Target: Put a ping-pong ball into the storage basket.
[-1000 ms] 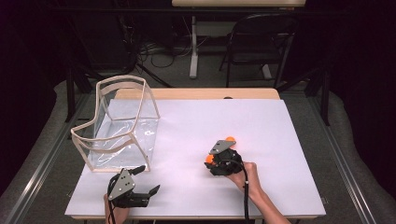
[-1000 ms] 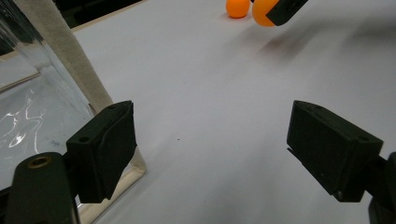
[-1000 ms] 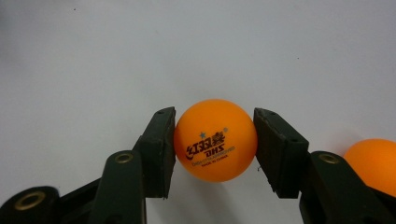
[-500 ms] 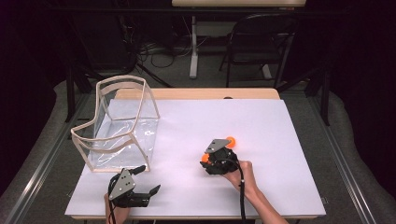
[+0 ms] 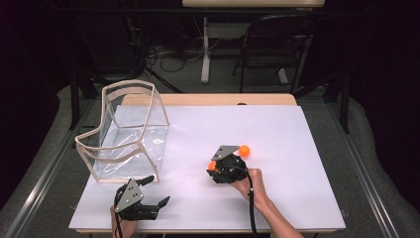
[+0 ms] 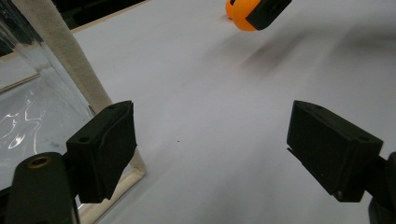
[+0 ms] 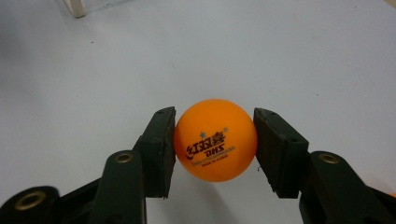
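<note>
Right gripper [image 5: 243,151], shifted slightly toward seven o'clock since a second ago, clamps an orange table-tennis ball [image 7: 215,139] above the white tabletop [image 5: 297,148], lifted for carrying; left gripper [image 5: 157,191] rests released.

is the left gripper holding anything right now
No, the left gripper stands wide open over the bare white table, with nothing between its jaws.

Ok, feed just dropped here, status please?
Right tool shut on orange ball. Left tool open, idle by clear bin. Nothing in the way.
</note>
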Tool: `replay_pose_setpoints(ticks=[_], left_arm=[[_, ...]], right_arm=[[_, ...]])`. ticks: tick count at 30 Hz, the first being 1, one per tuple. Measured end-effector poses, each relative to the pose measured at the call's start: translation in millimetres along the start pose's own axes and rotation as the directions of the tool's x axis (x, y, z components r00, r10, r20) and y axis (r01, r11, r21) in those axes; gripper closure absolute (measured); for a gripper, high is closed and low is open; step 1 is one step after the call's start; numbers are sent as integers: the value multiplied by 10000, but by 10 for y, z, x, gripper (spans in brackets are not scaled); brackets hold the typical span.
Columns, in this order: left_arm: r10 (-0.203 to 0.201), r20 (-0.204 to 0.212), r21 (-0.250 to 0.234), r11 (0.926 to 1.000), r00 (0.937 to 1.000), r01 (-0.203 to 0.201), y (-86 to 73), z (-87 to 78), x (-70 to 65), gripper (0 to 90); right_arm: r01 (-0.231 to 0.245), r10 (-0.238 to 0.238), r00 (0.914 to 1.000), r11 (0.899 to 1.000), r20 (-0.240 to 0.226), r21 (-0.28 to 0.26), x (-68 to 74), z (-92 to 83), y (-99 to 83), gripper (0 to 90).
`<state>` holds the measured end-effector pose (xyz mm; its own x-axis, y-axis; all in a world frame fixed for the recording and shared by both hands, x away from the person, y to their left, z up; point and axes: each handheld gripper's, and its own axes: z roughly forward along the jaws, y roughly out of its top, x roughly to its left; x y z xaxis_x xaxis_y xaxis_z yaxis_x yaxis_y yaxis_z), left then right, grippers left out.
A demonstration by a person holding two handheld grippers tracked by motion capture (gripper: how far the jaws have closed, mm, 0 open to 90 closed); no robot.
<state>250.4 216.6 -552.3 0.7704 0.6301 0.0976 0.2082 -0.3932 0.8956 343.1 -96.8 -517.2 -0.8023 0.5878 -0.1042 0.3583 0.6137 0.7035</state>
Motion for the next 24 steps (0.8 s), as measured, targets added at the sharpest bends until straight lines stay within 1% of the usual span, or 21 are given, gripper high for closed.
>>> replay_pose_setpoints(ticks=[7, 13, 18, 24], left_arm=[[-52, -20, -29, 10000, 10000, 52, -2, -4, -2, 157], [-15, -5, -14, 10000, 10000, 15, -1, -2, 0, 157], [-27, -8, -16, 10000, 10000, 27, -2, -3, 0, 157], [-42, -8, -12, 10000, 10000, 42, -3, -4, 1, 157]], right_arm=[[44, -44, 10000, 10000, -27, 30, 13, 57, 51, 505], [113, -113, 9999, 9999, 16, 1, 4, 67, 97, 505], [119, -119, 9999, 9999, -59, 8, 1, 89, 137, 506], [242, -242, 9997, 9997, -49, 46, 9, 123, 188, 506]])
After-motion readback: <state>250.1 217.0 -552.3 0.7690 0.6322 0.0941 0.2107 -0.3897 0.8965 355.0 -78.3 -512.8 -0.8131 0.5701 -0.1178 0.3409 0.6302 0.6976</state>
